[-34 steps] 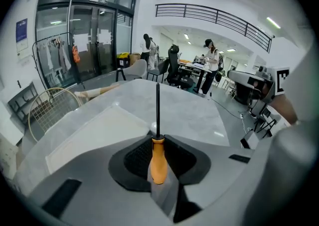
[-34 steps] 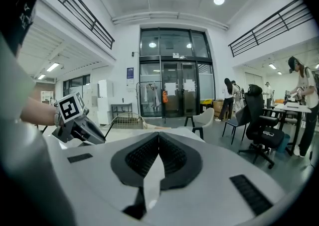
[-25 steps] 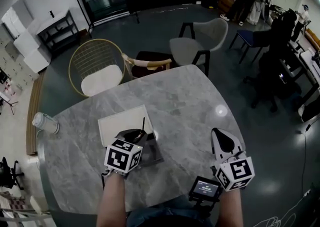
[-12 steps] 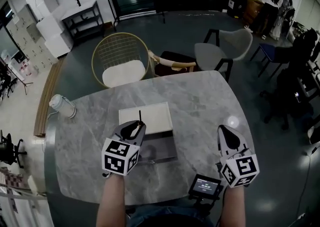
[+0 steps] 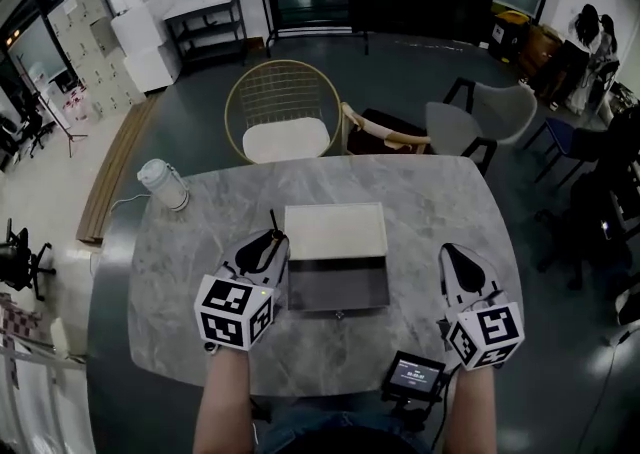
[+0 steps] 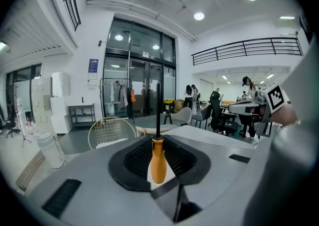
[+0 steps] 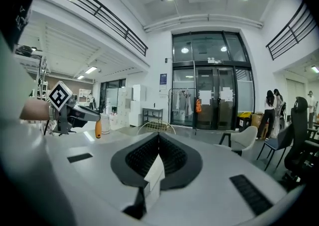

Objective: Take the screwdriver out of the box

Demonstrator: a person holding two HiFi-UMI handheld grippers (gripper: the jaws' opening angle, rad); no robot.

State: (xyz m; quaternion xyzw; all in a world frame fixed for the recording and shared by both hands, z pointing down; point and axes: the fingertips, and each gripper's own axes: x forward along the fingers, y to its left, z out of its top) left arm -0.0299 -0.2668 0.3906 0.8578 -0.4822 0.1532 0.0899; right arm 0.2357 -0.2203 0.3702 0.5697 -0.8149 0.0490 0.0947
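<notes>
the left gripper [image 5: 266,250] hovers over the counter [image 5: 180,262] just left of the open box [image 5: 340,287], its fingers clamped on the orange handle of the screwdriver [image 6: 158,159]. the tool sits crosswise in the grip and roughly upright, the dark shaft rising above the fingertips. held that way, the tip stays clear of the box wall and of the pale lid [image 5: 335,231] folded back on the far side. i judge the screwdriver to be out of the box, with only a set-down left. the right gripper [image 5: 452,264] waits right of the box, well apart from it, fingers pressed together on nothing; it seems to have no part in this lift.

the head view gives the layout: the left gripper beside the box rather than above it, and only the thin shaft poking past it, the handle hidden under the gripper body. the left gripper view supplies what is missing, the handle seated between the ribbed pads. the right gripper view shows its own fingers closed and empty, and at its left edge catches the other gripper side-on, the butt of the orange handle hanging below its fingertips, above the counter.
</notes>
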